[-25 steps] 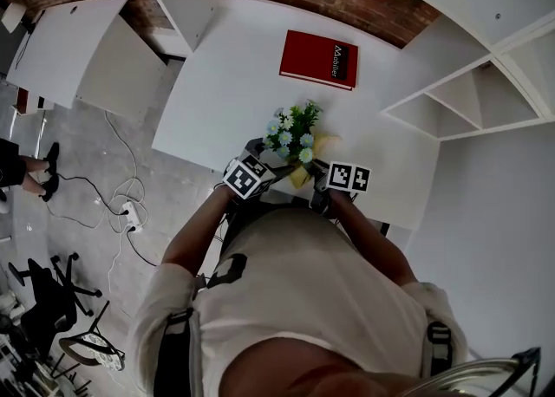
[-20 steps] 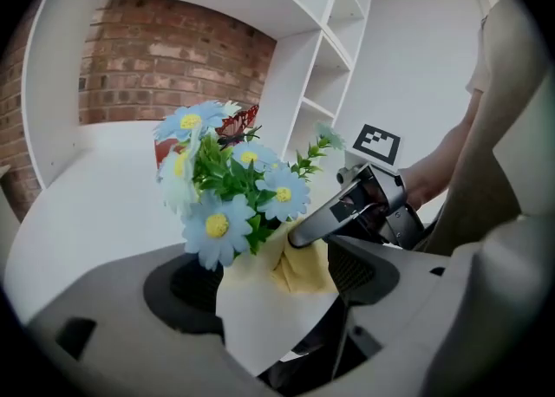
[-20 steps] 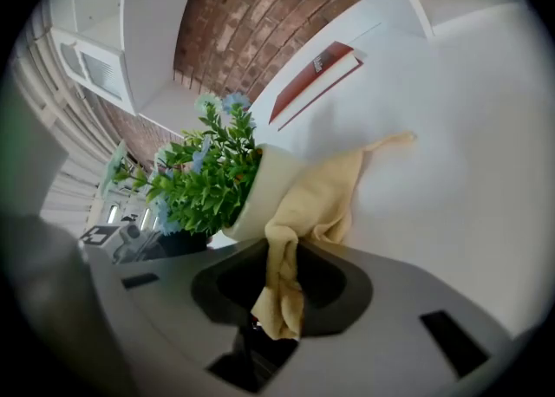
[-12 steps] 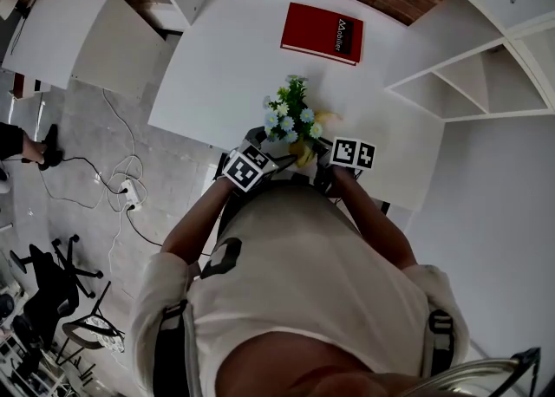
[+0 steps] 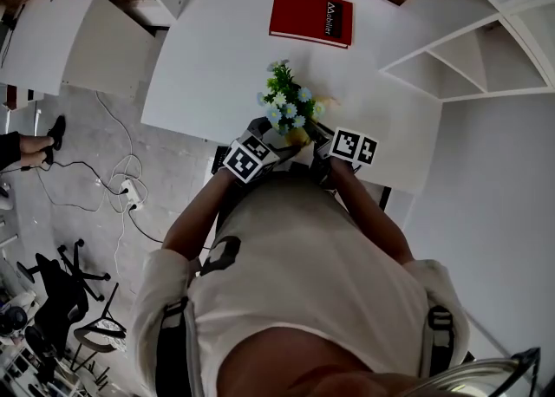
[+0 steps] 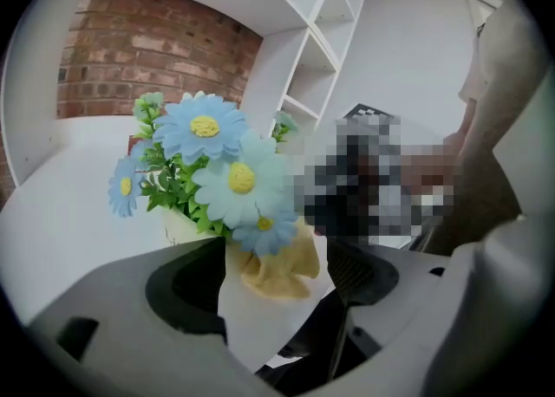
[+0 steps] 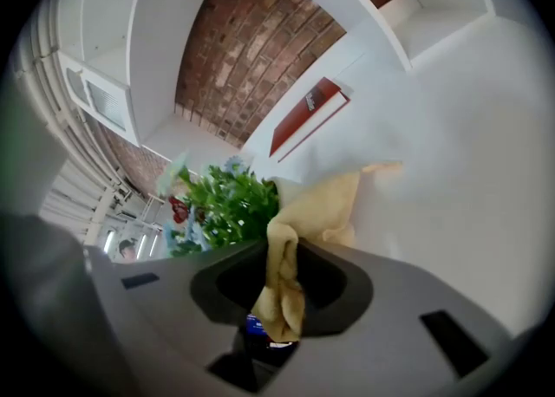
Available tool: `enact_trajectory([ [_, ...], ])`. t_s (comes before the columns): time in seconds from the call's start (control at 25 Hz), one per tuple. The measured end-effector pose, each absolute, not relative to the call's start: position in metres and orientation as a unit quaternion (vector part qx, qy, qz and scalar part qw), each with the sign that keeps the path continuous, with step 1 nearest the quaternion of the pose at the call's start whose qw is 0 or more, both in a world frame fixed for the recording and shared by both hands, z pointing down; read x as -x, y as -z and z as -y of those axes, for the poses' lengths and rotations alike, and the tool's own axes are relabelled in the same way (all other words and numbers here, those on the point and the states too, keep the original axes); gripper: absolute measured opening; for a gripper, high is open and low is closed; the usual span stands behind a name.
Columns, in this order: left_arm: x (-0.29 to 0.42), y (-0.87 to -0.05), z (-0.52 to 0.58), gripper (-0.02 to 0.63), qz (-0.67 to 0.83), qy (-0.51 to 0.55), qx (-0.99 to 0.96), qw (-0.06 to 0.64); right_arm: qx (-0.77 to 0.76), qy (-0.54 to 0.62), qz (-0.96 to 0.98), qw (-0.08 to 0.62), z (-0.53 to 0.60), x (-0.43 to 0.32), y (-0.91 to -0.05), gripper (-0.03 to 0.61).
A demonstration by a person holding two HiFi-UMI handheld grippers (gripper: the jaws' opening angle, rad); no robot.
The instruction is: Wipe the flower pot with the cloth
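Yellow and soft, the cloth (image 7: 316,205) was in the right gripper (image 7: 279,274). Its fingers were nearly closed and pinched a bunched-up bit of the cloth tight. The rest of the cloth hung out in front, toward the plant.

The small cream flower pot (image 6: 180,229), with blue daisy flowers (image 6: 204,126) and green leaves, stood on the white bench (image 5: 217,66). It was near the edge closest to the person, between the two grippers. The left gripper (image 6: 277,296) was just beside the pot. Its fingers stood wide apart and held nothing. Only the bench top and a fold of the cloth showed in the gap, and the pot peeked out past one finger.

The wiping looked like it was going on. The cloth was right by the pot, under the flowers, and maybe touched it. I could not tell how much of the pot was clean. My guess was that some rubbing round the sides was left to do.

A lot was hard to see. In the head view the flowers and the grippers covered almost all of the pot. Only a small piece of its wall showed in the left gripper view, and a blurry patch covered part of that view. A flat red book (image 5: 310,17) lay farther back on the bench, well away from the pot.
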State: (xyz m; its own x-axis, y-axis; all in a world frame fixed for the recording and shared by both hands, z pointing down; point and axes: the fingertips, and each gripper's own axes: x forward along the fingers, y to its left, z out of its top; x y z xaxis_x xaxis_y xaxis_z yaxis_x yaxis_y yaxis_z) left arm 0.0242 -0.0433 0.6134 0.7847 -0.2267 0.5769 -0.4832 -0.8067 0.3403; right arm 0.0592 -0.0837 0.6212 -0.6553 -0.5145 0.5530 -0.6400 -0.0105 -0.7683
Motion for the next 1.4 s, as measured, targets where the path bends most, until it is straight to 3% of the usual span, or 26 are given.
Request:
enact_trajectory([
  [0.16,-0.015,-0.615,0.049,0.368,0.203,-0.268,-0.908,0.25,-0.416,-0.595,0.683,0.083,0.072,-0.064,-0.655,0.098],
  [0.52,-0.028,-0.618,0.047,0.368,0.196,-0.267,-0.901,0.282,-0.416,-0.6,0.679,0.075,0.068,-0.065,-0.655,0.098],
  [0.92,-0.041,-0.62,0.048,0.368,0.177,-0.267,-0.91,0.263,-0.424,-0.597,0.681,0.006,0.09,-0.081,-0.616,0.098],
  [1.4,-0.047,-0.614,0.062,0.368,0.208,-0.259,-0.904,0.268,-0.434,-0.6,0.67,0.045,0.083,-0.08,-0.652,0.098],
])
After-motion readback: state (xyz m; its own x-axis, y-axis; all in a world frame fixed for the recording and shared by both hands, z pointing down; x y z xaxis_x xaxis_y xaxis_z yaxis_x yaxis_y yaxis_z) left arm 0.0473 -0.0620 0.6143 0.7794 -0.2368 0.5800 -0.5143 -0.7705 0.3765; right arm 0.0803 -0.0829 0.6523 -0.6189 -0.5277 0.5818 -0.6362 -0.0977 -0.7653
